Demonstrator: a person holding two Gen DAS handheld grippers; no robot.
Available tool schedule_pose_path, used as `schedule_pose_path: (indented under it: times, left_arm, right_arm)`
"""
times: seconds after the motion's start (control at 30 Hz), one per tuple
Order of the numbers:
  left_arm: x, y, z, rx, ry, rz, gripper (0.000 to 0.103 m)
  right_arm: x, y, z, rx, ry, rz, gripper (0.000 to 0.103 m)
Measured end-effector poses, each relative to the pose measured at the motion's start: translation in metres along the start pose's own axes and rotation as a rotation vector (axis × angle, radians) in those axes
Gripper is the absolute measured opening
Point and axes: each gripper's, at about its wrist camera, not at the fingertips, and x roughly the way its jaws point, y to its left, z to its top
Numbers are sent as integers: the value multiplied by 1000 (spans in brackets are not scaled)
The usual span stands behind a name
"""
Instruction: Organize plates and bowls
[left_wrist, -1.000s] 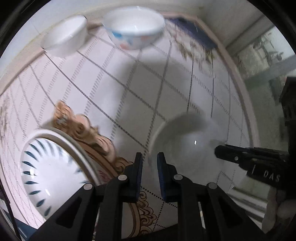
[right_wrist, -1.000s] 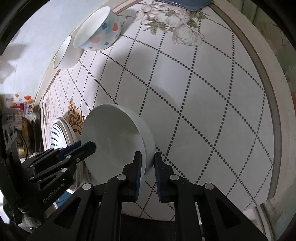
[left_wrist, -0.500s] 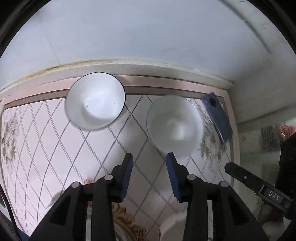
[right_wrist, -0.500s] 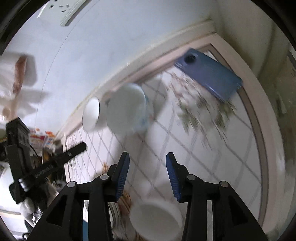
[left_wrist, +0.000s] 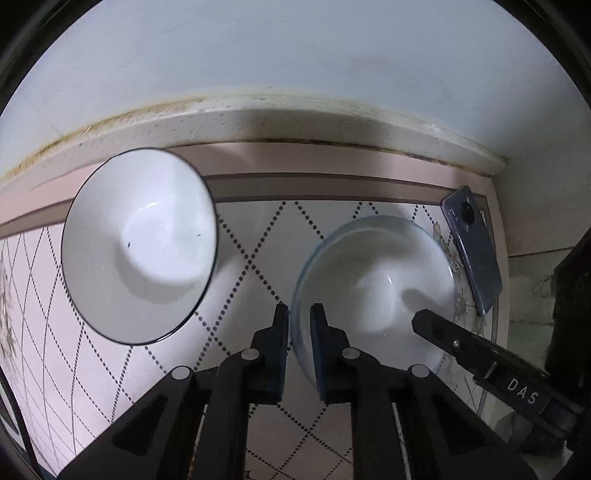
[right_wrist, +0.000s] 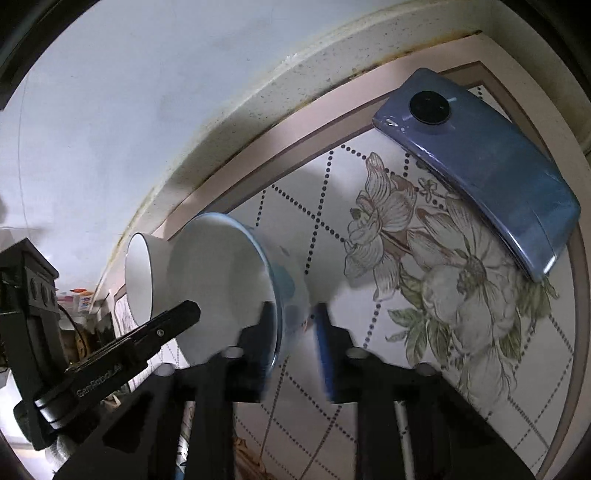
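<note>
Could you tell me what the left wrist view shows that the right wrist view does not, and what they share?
Only the left wrist view shows the whole inside of the white black-rimmed bowl, with small dark specks.

Only the right wrist view shows the printed flower pattern on the tablecloth and the blue-rimmed white bowl's painted outer wall.

Both show the two bowls, the blue phone lying camera side up, and both grippers: the left gripper and right gripper each shut on the blue-rimmed bowl's rim.
</note>
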Motion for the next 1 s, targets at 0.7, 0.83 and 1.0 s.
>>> schedule_pose_path:
  times: [0.7,0.83,1.0]
  left_arm:
    - [-63,-23,-42,113,-87,-38,10]
    - [-86,-30,-69,143,-105,-69,10]
    - [-104,-37,-106,178,-109,-99,10]
  right_arm:
    - [-55,16,-50,-118,-76,-70,15]
    - [-82,20,-78,-129,-99,-69,15]
    - [-112,19,-123,-139,-114,-77,16]
